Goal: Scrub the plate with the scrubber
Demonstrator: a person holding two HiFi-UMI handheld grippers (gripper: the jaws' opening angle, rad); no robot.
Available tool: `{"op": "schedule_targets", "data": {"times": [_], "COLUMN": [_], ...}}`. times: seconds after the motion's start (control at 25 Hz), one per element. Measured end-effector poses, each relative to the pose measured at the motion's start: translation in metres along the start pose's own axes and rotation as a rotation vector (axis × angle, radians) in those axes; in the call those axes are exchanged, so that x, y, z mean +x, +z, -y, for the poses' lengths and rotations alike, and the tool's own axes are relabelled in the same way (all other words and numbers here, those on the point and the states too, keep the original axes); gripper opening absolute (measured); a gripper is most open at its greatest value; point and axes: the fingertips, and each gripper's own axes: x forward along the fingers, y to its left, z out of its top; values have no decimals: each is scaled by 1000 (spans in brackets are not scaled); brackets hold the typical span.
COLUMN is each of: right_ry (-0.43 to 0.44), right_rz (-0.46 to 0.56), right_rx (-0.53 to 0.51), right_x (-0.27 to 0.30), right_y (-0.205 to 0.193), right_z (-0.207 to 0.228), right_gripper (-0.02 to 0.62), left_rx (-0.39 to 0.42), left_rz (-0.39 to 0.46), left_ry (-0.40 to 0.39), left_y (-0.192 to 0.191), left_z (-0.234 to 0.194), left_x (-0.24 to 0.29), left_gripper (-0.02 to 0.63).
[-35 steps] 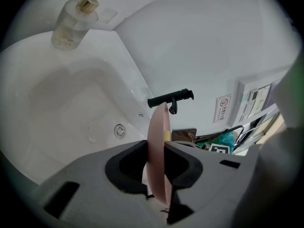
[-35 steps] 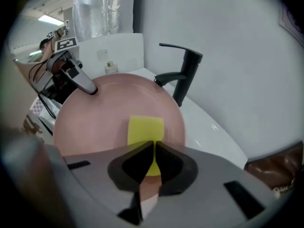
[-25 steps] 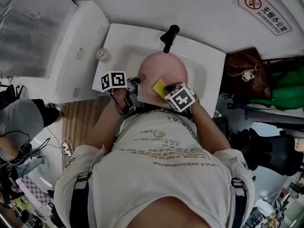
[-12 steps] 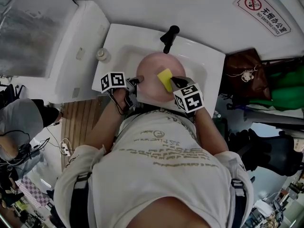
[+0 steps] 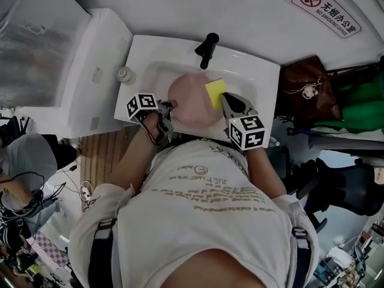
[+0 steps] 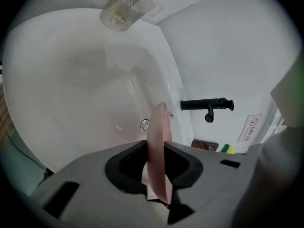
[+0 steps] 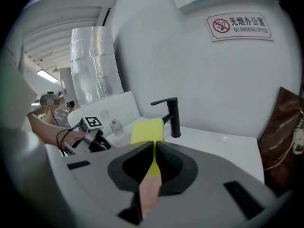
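Sink (image 5: 264, 77) notes, everything placed from the black faucet (image 5: 207, 47), running left to right.

- Far left of faucet: small clear bottle (image 5: 124, 73) on the sink's flat rim, near the left edge and well apart from the claws.
- Left and nearer the person than the faucet: left claw (image 5: 171, 105) grips the pink plate (image 5: 186, 104) by its left rim. Its jaws have just opened a shade, but the pads press the rim from both sides. Left gripper view shows the plate edge-on, upright over the basin, with a broad white basin wall open to its left.
- Just in front of the faucet: the plate's far edge comes close under the spout, with only a narrow gap there.
- Just right of the faucet: yellow scrubber (image 5: 215, 92), clamped flat in the closed right claw (image 5: 223, 98), sits at the plate's upper right edge. Contact looks likely but is not certain.
- Right of faucet: a strip of white sink rim runs to the right edge.
- Past that edge: brown bag (image 5: 306, 89).
- Above right, on the wall: no-smoking sign (image 5: 324, 8).
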Motion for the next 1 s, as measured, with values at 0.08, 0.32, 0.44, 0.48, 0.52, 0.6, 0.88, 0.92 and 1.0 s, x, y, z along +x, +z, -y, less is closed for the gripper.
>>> {"op": "schedule_targets", "data": {"times": [0.08, 0.32, 0.44, 0.48, 0.52, 0.6, 0.88, 0.92, 1.0], "right_ry": [13, 37, 15, 8, 2, -8, 0, 2, 1], "right_rz": [2, -14, -19, -19, -18, -15, -8, -6, 1], "right_rx": [25, 52, 62, 67, 71, 72, 68, 67, 67], "right_x": [-3, -10, -13, -14, -15, -16, -12, -11, -9], "right_y": [-2, -14, -17, -18, -18, -18, -15, -14, -12], "right_z": [0, 0, 8, 11, 13, 16, 18, 18, 18], "right_gripper": [37, 37, 37, 37, 37, 37, 37, 37, 37], "left_rx": [3, -52, -84, -105, -133, -170, -47, -25, 33], "left_rz": [-1, -13, -32, -37, -39, -42, -59, -51, -27], "left_ry": [27, 52, 23, 15, 10, 16, 124, 138, 166], "left_y": [2, 1, -3, -5, -6, -8, -12, -10, -5], "left_z": [-3, -8, -4, -3, -4, -5, -14, -15, -14], "left_x": [6, 25, 33, 35, 36, 37, 27, 23, 15], "left_gripper": [82, 114, 120, 120, 120, 124, 207, 207, 221]}}
